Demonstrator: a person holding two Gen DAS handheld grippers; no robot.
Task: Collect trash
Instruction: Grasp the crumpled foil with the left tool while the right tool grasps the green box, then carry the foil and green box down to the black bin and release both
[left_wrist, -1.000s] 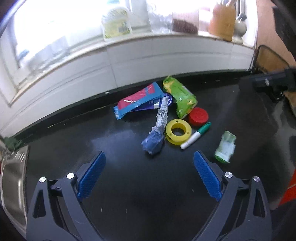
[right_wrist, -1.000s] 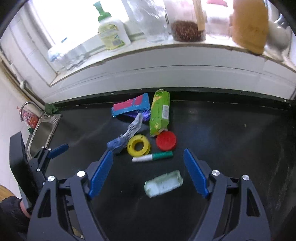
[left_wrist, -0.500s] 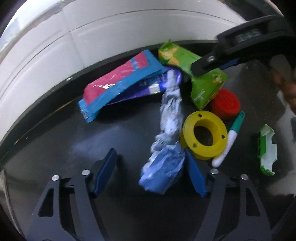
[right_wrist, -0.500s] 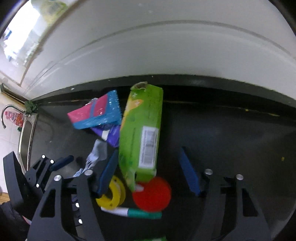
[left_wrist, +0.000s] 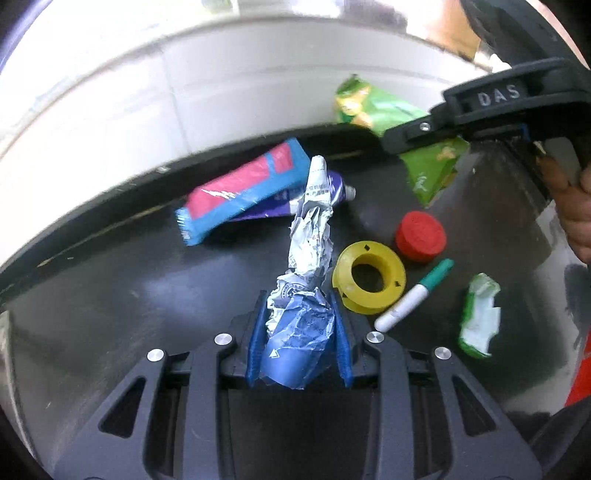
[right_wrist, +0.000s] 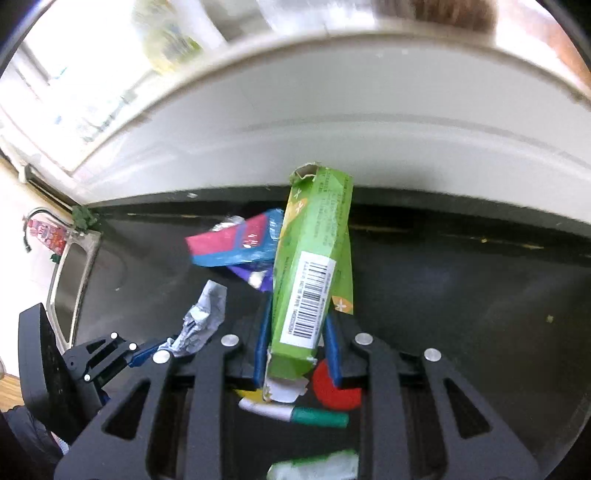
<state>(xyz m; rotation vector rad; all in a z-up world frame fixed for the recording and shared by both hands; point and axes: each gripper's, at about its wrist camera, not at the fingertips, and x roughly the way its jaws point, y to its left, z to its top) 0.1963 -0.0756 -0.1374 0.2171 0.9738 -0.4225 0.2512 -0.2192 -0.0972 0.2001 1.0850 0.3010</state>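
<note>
My left gripper (left_wrist: 298, 334) is shut on the blue end of a crumpled blue-and-silver wrapper (left_wrist: 308, 258), which stands up from the black counter (left_wrist: 110, 295). My right gripper (right_wrist: 297, 341) is shut on a torn green carton (right_wrist: 314, 266) with a barcode, tilted upward. That carton (left_wrist: 424, 166) and the right gripper (left_wrist: 480, 114) also show in the left wrist view; the wrapper (right_wrist: 201, 321) and left gripper (right_wrist: 147, 352) show in the right wrist view. A pink-and-blue packet (left_wrist: 240, 195) lies over a purple tube (left_wrist: 325, 194).
A yellow ring (left_wrist: 367, 277), a red lid (left_wrist: 421, 236), a green-capped marker (left_wrist: 413, 299) and a green-and-white torn pack (left_wrist: 480, 317) lie on the counter. A white tiled wall (right_wrist: 332, 122) runs behind. A steel sink (right_wrist: 72, 280) is at the far left.
Both grippers have closed: the left on the crumpled wrapper, the right on the green carton. Both items are lifted off the counter compared with half a second ago.
</note>
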